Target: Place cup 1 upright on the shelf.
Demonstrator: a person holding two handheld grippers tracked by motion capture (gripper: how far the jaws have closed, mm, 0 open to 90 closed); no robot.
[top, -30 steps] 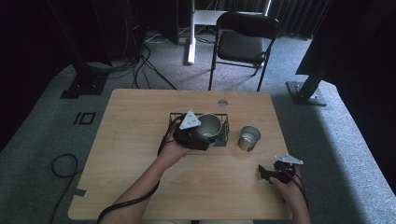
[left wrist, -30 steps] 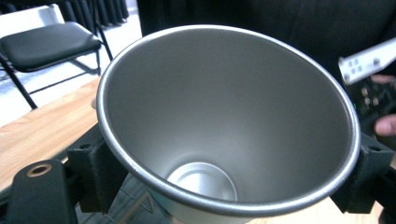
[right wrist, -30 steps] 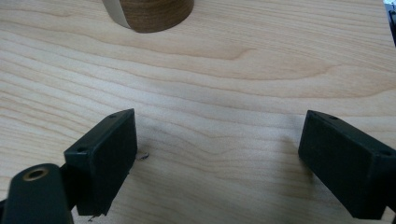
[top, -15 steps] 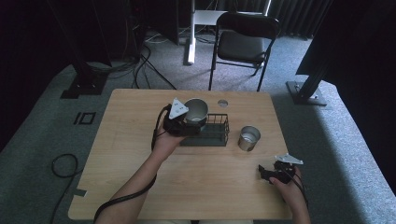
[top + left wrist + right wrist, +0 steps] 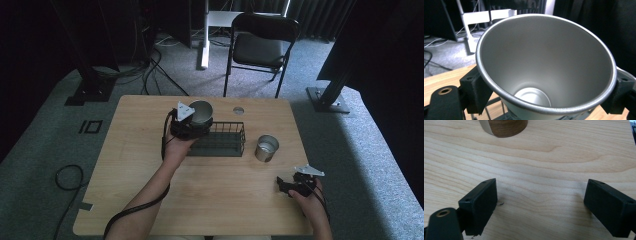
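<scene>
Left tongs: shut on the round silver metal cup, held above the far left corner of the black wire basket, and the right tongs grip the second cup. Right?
Not quite. The left tongs do clamp the round silver metal cup over the black wire basket, but the right tongs are open and hold nothing, as the right gripper view shows. The second silver metal cup stands apart on the wooden table.

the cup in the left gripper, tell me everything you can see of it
The cup is dull silver metal with a rolled rim, tapering down to a small flat bottom, and empty. It is upright, tipped a little. The left gripper holds it, one black finger pressed on each side below the rim, lifted above the left end of the black wire basket on the wooden table.
</scene>
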